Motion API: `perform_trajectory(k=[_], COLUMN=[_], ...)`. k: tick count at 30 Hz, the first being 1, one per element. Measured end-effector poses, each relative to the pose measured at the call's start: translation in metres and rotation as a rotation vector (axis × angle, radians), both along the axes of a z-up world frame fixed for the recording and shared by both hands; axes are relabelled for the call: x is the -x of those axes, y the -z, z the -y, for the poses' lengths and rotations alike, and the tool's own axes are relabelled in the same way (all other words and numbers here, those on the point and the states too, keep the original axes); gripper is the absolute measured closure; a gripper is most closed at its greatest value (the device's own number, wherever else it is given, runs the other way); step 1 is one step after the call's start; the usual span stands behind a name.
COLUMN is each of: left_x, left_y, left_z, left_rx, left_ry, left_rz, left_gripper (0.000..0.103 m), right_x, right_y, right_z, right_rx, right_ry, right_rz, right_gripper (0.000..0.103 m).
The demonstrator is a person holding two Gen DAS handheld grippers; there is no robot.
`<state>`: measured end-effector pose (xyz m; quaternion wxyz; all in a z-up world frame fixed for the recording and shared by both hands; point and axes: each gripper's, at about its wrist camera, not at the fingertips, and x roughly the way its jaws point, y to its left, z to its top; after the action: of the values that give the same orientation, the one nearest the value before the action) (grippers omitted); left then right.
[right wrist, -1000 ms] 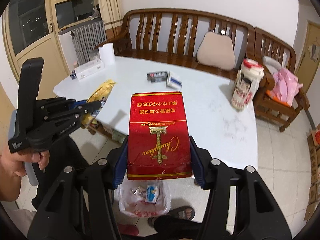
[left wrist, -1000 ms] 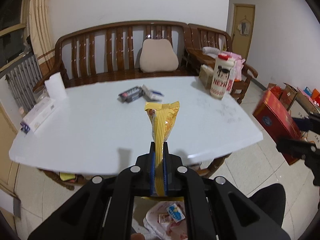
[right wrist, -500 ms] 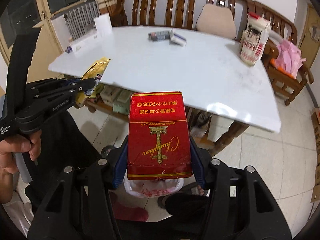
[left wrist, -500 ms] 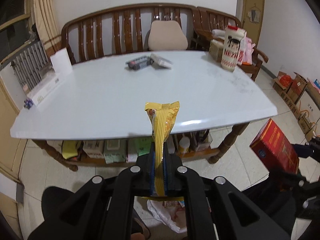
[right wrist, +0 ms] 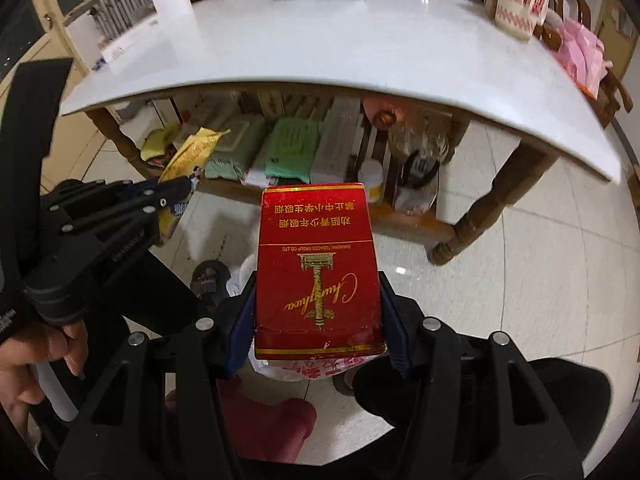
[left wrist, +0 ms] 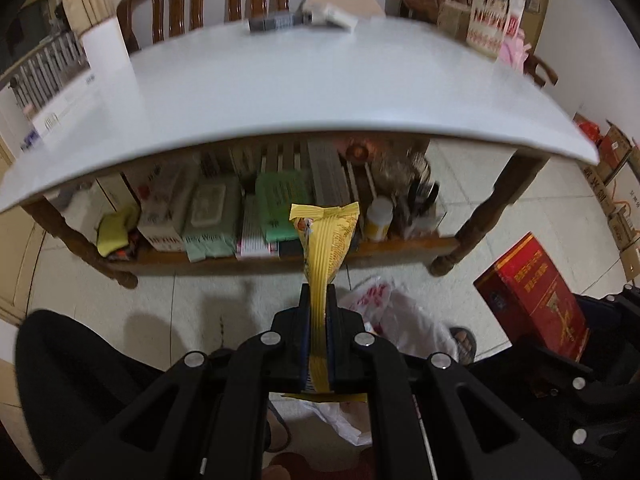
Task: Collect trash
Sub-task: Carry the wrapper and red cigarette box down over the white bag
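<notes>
My left gripper (left wrist: 318,300) is shut on a yellow snack wrapper (left wrist: 326,240) that stands up between its fingers. It holds the wrapper above the floor in front of the white table (left wrist: 280,92). My right gripper (right wrist: 316,292) is shut on a red cigarette carton (right wrist: 318,272). The carton also shows in the left wrist view (left wrist: 536,296), and the wrapper in the right wrist view (right wrist: 192,152). A white plastic trash bag with red print (left wrist: 396,320) lies on the floor just below both grippers; in the right wrist view (right wrist: 304,368) the carton mostly hides it.
Two small packs (left wrist: 300,20) lie at the table's far edge, a white box (left wrist: 64,108) at its left, a printed bag (left wrist: 496,16) at the right. The shelf under the table (left wrist: 280,216) is packed with packets. Wooden bench behind, cardboard boxes (left wrist: 616,200) at right.
Both grippers have dropped and tilted down from table height to below the tabletop, with wrapper and carton still held. The trash bag on the floor has come into fuller view.
</notes>
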<state>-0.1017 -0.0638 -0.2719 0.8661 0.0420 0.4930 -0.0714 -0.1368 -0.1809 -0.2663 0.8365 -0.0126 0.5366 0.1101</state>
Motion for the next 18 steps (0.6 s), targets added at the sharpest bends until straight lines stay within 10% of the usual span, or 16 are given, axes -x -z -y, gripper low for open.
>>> perform_trajectory(k=[18], left_x=[-0.018], left_y=[0.143], left_z=[0.016], left_rx=[0.016], left_ry=[0.024], left_rz=[-0.285], left_gripper=[0.096], right_x=[-0.032], right_y=[0.114], right_z=[-0.004], right_rx=[0.041], right_ry=[0.083], right_rz=[-0.242], right_gripper=[0.05])
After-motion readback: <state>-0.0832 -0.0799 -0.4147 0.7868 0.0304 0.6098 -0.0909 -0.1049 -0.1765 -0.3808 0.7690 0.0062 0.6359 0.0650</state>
